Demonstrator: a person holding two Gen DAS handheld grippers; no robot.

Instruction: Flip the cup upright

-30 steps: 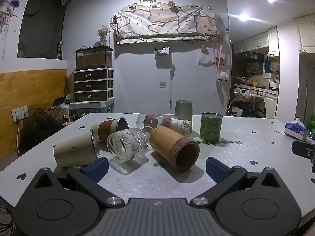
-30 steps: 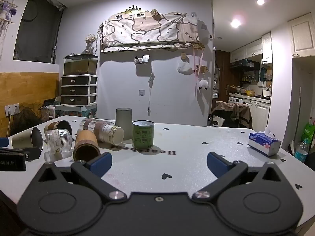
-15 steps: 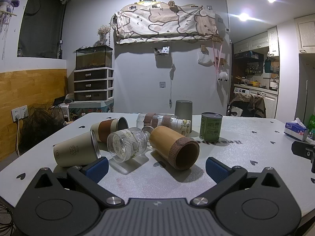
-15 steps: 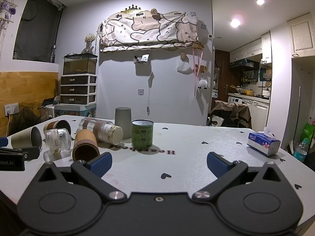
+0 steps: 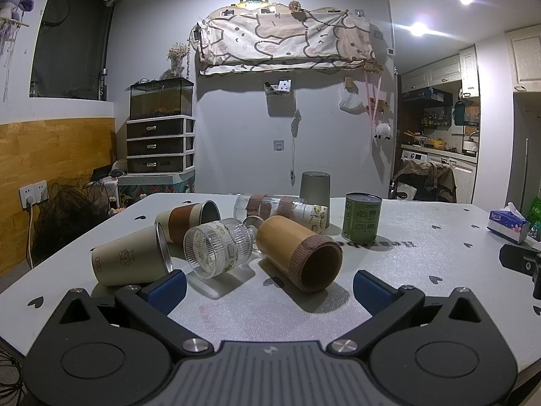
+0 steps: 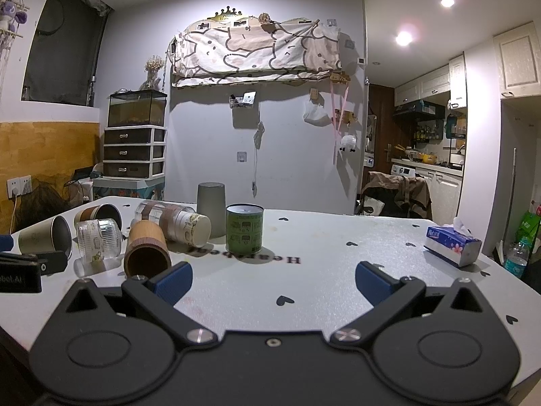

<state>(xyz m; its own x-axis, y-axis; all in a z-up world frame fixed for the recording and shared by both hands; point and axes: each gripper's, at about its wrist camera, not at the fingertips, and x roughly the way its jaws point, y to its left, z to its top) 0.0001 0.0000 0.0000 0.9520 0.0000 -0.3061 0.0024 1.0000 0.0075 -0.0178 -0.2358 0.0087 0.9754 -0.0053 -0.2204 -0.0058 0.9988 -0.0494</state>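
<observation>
Five cups lay toppled in a cluster on the counter [image 5: 405, 270], and nothing had been righted yet. Nearest the left tool [image 5: 268, 286] was the bamboo cup [image 5: 297, 253], on its side with its open mouth facing the tool; just beside it lay the ribbed glass cup [image 5: 219, 250] and the beige cup [image 5: 128, 260], with a brown-banded cup [image 5: 187, 218] and a long clear tumbler [image 5: 284, 209] behind. A grey cup [image 5: 314, 184] stood mouth-down farther back, near the green tin [image 5: 361, 216].

Both tools hung open and empty, the right tool [image 6: 272, 279] aimed at bare counter, well apart from the pile. To my eye this was the approach. Next would call for the left tool to move in around the bamboo cup's wall, close gently, then lift and turn it onto its base without nudging the glass beside it.
</observation>
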